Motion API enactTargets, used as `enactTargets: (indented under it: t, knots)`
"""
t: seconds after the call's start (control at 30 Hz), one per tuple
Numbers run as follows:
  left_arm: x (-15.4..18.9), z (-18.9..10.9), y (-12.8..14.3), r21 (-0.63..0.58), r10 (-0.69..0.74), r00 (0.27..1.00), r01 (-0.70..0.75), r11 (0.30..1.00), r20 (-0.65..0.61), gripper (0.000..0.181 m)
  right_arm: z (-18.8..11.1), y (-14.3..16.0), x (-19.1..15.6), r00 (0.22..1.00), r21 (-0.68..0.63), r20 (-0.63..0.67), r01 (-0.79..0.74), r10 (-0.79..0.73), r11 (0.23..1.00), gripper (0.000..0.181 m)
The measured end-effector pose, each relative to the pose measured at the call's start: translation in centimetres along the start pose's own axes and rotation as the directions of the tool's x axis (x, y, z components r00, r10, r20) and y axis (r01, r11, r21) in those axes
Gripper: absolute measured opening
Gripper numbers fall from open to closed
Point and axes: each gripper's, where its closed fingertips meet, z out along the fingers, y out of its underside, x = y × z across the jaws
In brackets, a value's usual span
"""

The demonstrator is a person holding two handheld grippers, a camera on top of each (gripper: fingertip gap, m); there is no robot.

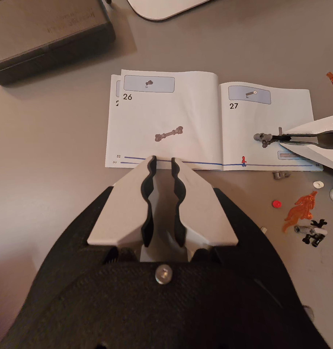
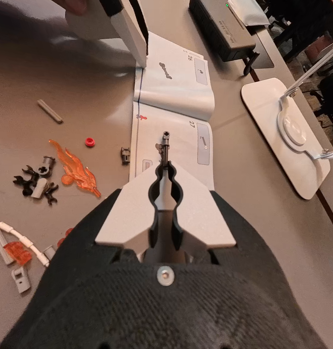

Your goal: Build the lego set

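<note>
My right gripper [image 2: 166, 164] is shut on a thin dark axle with a grey connector [image 2: 166, 136] at its far end, and holds it over the right page of the open instruction booklet [image 2: 173, 88]. It also shows in the left wrist view, where the right gripper [image 1: 286, 139] comes in from the right with the axle piece [image 1: 264, 137]. My left gripper [image 1: 163, 160] is open a little and empty, its tips over the near edge of the booklet [image 1: 162, 117]. Loose parts lie beside the booklet: a grey connector [image 2: 125, 154], a tan axle [image 2: 50, 111], a red round stud [image 2: 90, 141].
An orange flame piece [image 2: 77, 170], a black clawed sub-assembly [image 2: 37, 181] and a white chain [image 2: 20, 238] lie on the table. A dark box [image 1: 48, 37] stands at the far left. A white stand base [image 2: 286, 136] sits near the table edge. From the right gripper's tips to the red round stud [image 2: 90, 141] is close to 7 centimetres. My left wrist view [image 1: 278, 204] looks at it from another angle.
</note>
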Motion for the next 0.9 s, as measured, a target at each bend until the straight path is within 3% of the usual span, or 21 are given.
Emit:
enactTargets:
  t: [0.23, 0.6, 0.9]
  knots:
    - [0.4, -0.5, -0.7, 0.036, 0.031, 0.999, -0.031, 0.999, 0.015, 0.018, -0.7, -0.8, 0.3, 1.0, 0.028, -0.026, 0.016, -0.015, 0.999, 0.002]
    - [0.6, -2.6, -2.9, 0.192, -0.023, 0.999, 0.029, 0.981, -0.034, 0.013, -2.6, -2.0, 2.1, 0.997, 0.122, -0.042, -0.057, 0.062, 0.991, 0.002]
    - [2.0, -4.5, -5.2, 0.35, -0.006, 0.988, 0.06, 0.935, -0.152, 0.013, -3.4, -2.8, 2.4, 0.996, 0.172, -0.03, -0.075, 0.081, 0.982, 0.002]
